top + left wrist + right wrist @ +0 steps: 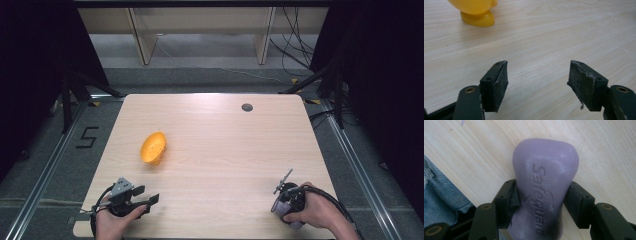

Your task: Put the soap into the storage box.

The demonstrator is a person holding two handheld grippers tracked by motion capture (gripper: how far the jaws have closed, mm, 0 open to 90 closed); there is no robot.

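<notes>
Holding purple soap bar [545,187] at near right corner of table [215,145]. Right gripper [541,202] squeezes soap at its thin middle, both pads pressing. Lift slow and straight; soap is slippery, so keep squeeze steady, not too hard. Yellow dish [153,148] sits far left, tipped on side. Left gripper [537,85] wide apart, grasping nothing, near left.

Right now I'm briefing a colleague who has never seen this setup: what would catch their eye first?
Probably the bright yellow bowl tipped on its side, left of the table's middle. Next, the purple soap bar stamped Safeguard, clamped between the right gripper's jaws near the table's near right edge. The left gripper rests open and empty at the near left.
</notes>
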